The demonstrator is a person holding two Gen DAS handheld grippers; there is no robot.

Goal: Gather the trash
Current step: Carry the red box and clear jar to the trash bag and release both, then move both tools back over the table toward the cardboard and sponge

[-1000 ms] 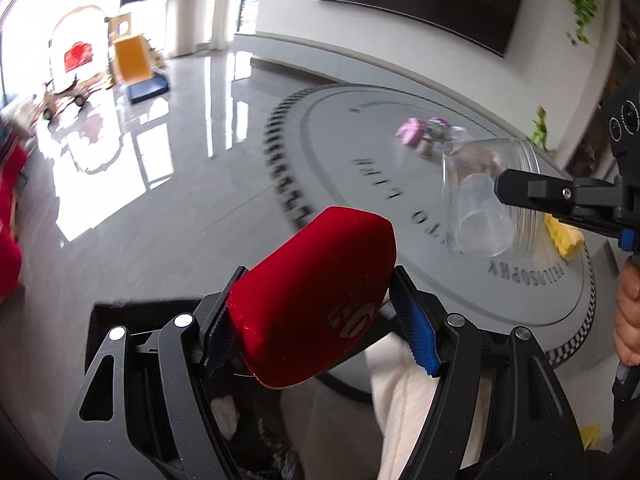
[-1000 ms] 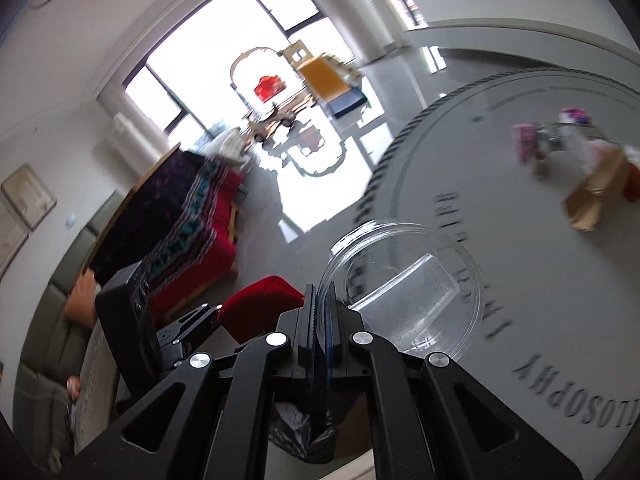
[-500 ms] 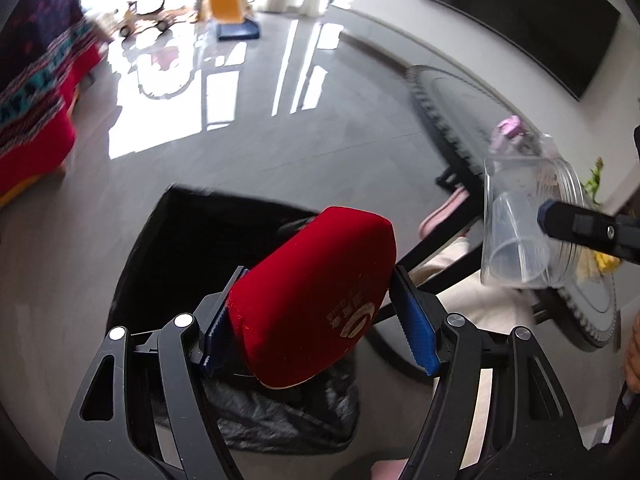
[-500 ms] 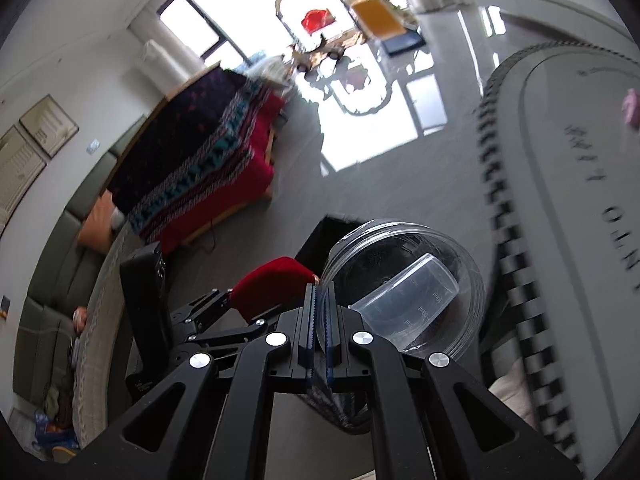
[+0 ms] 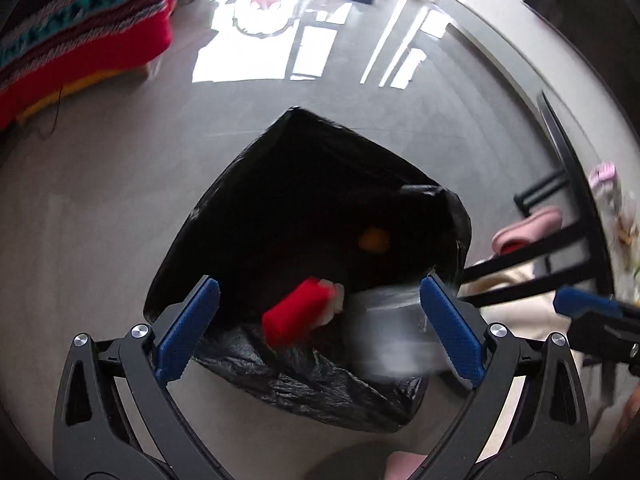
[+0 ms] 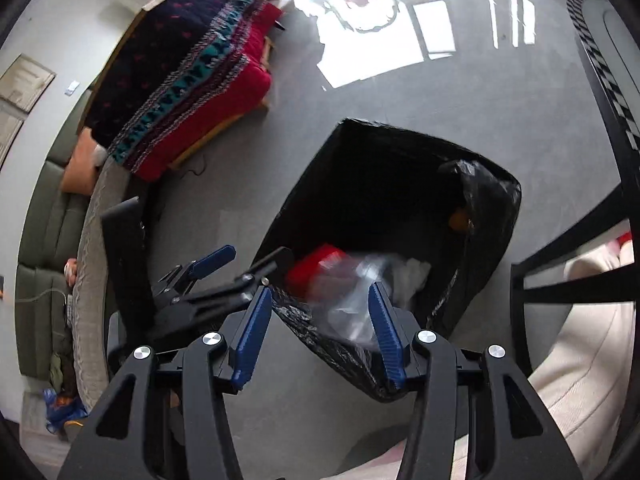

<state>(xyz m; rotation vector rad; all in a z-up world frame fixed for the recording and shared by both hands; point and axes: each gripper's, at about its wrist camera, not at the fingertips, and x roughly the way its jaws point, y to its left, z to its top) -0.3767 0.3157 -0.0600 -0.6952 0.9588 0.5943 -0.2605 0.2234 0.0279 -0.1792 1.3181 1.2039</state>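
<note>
Both jaws spread, red box (image 5: 298, 314), blurred, perhaps clear jar (image 6: 352, 300), inside bin-bag rim (image 5: 360, 140)

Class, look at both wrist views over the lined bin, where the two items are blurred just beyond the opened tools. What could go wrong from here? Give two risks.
1. The clear plastic jar, blurred mid-fall near the bin's near edge, could clip the rim and bounce onto the floor.
2. The left tool and right tool hang open close together over the black liner; withdrawing carelessly, they might knock together or snag the loose plastic.
</note>
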